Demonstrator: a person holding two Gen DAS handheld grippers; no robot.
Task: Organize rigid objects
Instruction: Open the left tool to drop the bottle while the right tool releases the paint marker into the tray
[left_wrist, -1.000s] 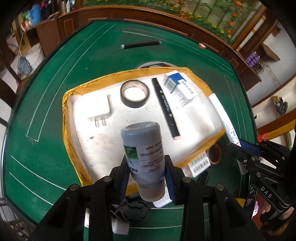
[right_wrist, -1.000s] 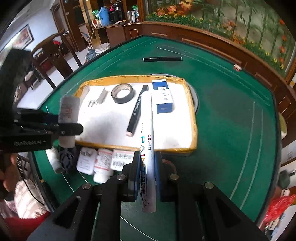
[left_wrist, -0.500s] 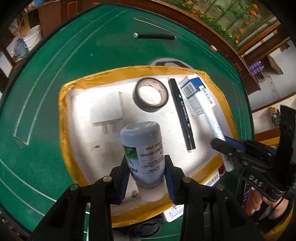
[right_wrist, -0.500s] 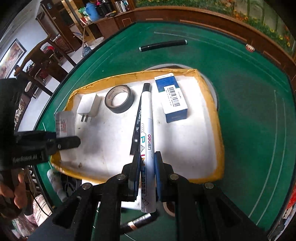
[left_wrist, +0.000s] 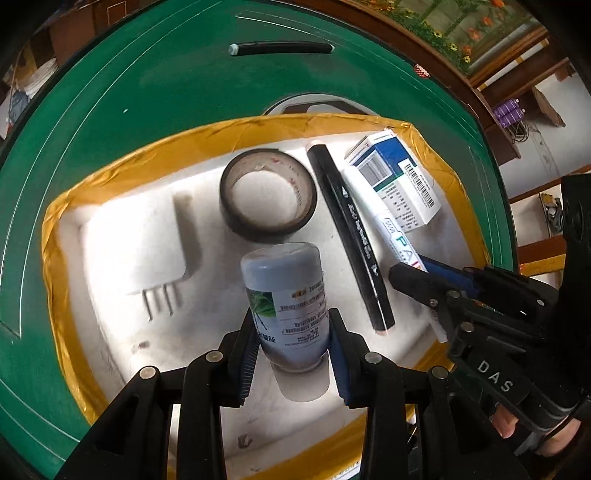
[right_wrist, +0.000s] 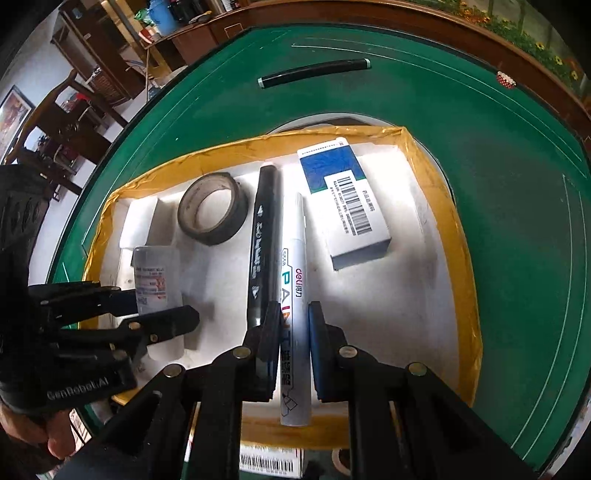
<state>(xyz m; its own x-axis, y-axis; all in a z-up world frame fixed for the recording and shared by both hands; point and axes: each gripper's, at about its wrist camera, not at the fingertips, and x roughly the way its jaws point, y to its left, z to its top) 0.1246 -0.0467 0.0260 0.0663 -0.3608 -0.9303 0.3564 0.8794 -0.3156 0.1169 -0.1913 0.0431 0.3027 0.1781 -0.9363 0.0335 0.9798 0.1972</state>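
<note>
Left wrist view shows our left gripper with jaws clamped on the grey bottle over the tray, beside the charger. Our right gripper pinches the white paint marker; we should lay it parallel between black marker and blue box, then release.

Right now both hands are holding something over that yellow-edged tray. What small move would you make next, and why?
Probably lower the white paint marker into the gap between the black marker and the blue-and-white box, then let go. The right gripper is shut on it, it already lines up with that gap, and the tray floor there looks bare.
</note>
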